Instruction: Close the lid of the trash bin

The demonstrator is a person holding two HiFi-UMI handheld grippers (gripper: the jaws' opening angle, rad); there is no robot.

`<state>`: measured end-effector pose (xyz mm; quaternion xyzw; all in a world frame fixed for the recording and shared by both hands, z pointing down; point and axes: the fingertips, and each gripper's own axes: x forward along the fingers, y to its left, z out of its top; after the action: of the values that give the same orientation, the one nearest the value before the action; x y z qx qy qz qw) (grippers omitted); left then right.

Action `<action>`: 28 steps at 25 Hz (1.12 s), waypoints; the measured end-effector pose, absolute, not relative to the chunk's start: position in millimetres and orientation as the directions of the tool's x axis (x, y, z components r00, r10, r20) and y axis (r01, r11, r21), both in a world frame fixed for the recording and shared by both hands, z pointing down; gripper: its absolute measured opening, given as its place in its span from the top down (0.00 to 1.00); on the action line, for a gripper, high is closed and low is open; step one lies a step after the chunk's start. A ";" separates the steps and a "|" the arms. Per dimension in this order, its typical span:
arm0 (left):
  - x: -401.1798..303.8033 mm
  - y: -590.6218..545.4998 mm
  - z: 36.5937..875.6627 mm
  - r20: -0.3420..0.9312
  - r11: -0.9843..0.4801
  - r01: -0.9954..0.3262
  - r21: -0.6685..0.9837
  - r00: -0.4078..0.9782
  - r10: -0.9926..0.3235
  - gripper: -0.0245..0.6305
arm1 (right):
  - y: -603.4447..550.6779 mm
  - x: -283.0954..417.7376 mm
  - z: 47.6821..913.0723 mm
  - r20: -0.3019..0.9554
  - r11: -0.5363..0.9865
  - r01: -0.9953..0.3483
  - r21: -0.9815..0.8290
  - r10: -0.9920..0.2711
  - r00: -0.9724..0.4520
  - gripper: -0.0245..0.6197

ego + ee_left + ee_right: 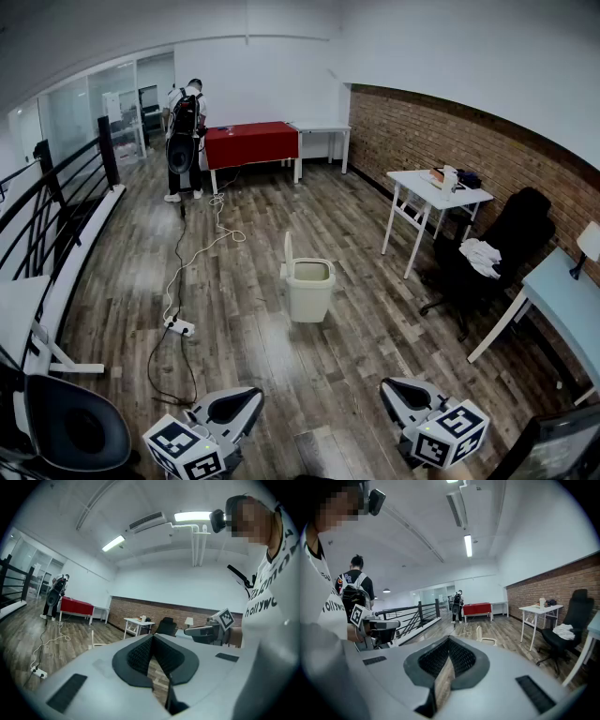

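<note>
A person's view looks down on a wooden floor in an open office, with both handheld grippers low at the near edge. The left gripper and the right gripper are held side by side and apart, both pointing forward into the room. In each gripper's own view the two dark ribbed jaws meet at their tips, pressed together with nothing between them. The trash bin, a pale cream bin, stands on the floor well ahead of both grippers, roughly between their lines of aim, and neither gripper touches it. Its lid stands upright at the bin's far left edge, leaving the bin open. Ahead and to the left of the left gripper, a power strip lies on the floor with a cable trailing away. Ahead and to the right of the right gripper are a white table and a black office chair by a brick wall. Far beyond the bin, a person stands beside a red table.
</note>
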<state>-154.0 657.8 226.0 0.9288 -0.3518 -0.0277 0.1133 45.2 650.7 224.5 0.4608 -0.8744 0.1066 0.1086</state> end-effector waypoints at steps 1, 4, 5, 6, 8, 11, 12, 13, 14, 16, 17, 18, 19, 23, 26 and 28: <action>-153.8 658.0 226.2 0.028 -0.726 -0.647 0.232 0.751 -0.660 0.95 | 650.9 45.5 224.4 0.290 0.552 -0.830 -0.084 -0.783 -0.550 0.95; -155.2 659.0 225.8 0.026 -0.725 -0.647 0.236 0.750 -0.661 0.95 | 651.9 44.1 224.3 0.295 0.550 -0.831 -0.080 -0.783 -0.547 0.95; -156.2 659.2 225.1 0.024 -0.725 -0.647 0.236 0.749 -0.662 0.95 | 652.0 43.3 224.0 0.296 0.550 -0.831 -0.080 -0.783 -0.547 0.95; -157.3 659.1 224.3 0.022 -0.725 -0.647 0.235 0.749 -0.662 0.95 | 651.8 42.7 223.3 0.295 0.548 -0.832 -0.082 -0.784 -0.546 0.95; -160.1 658.1 223.6 0.022 -0.727 -0.646 0.233 0.751 -0.660 0.95 | 650.2 41.8 220.5 0.284 0.542 -0.835 -0.092 -0.790 -0.544 0.95; -166.4 657.1 224.6 0.024 -0.727 -0.645 0.235 0.752 -0.659 0.95 | 648.7 38.5 216.2 0.258 0.535 -0.837 -0.115 -0.797 -0.545 0.95; -168.9 656.8 224.9 0.024 -0.727 -0.645 0.236 0.752 -0.659 0.95 | 648.8 36.8 216.0 0.252 0.533 -0.837 -0.120 -0.800 -0.545 0.95; -171.5 656.3 225.4 0.023 -0.726 -0.645 0.238 0.751 -0.660 0.95 | 649.2 34.9 216.6 0.247 0.531 -0.838 -0.123 -0.802 -0.544 0.95; -173.7 655.5 226.3 0.020 -0.724 -0.646 0.242 0.749 -0.662 0.95 | 650.0 33.2 218.0 0.245 0.529 -0.840 -0.123 -0.804 -0.542 0.95; -176.2 653.4 229.1 0.008 -0.720 -0.644 0.260 0.747 -0.665 0.95 | 652.3 31.9 223.8 0.250 0.523 -0.844 -0.118 -0.807 -0.535 0.95; -176.6 651.9 231.0 0.001 -0.718 -0.639 0.275 0.747 -0.665 0.95 | 653.2 32.7 228.3 0.259 0.519 -0.847 -0.112 -0.808 -0.529 0.95; -177.1 649.5 232.8 -0.007 -0.718 -0.634 0.289 0.748 -0.663 0.95 | 653.2 34.2 233.5 0.272 0.515 -0.851 -0.100 -0.809 -0.521 0.95; -177.7 646.2 234.6 -0.011 -0.717 -0.628 0.301 0.750 -0.661 0.95 | 652.2 36.1 238.7 0.289 0.510 -0.856 -0.087 -0.809 -0.512 0.95; -175.3 635.2 249.5 0.024 -0.719 -0.620 0.313 0.762 -0.647 0.95 | 645.7 44.5 249.8 0.318 0.507 -0.859 -0.075 -0.804 -0.503 0.95; -172.4 613.2 260.3 0.051 -0.709 -0.641 0.295 0.751 -0.658 0.95 | 623.7 48.0 253.0 0.286 0.535 -0.842 -0.073 -0.797 -0.531 0.95; -172.6 590.2 261.2 0.048 -0.693 -0.653 0.305 0.737 -0.674 0.95 | 598.2 50.1 257.5 0.288 0.536 -0.843 -0.055 -0.800 -0.527 0.95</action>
<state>-172.6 590.2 261.2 0.9194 -0.3609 -0.0339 0.1524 50.1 598.2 257.5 0.4726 -0.8687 0.0940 0.1145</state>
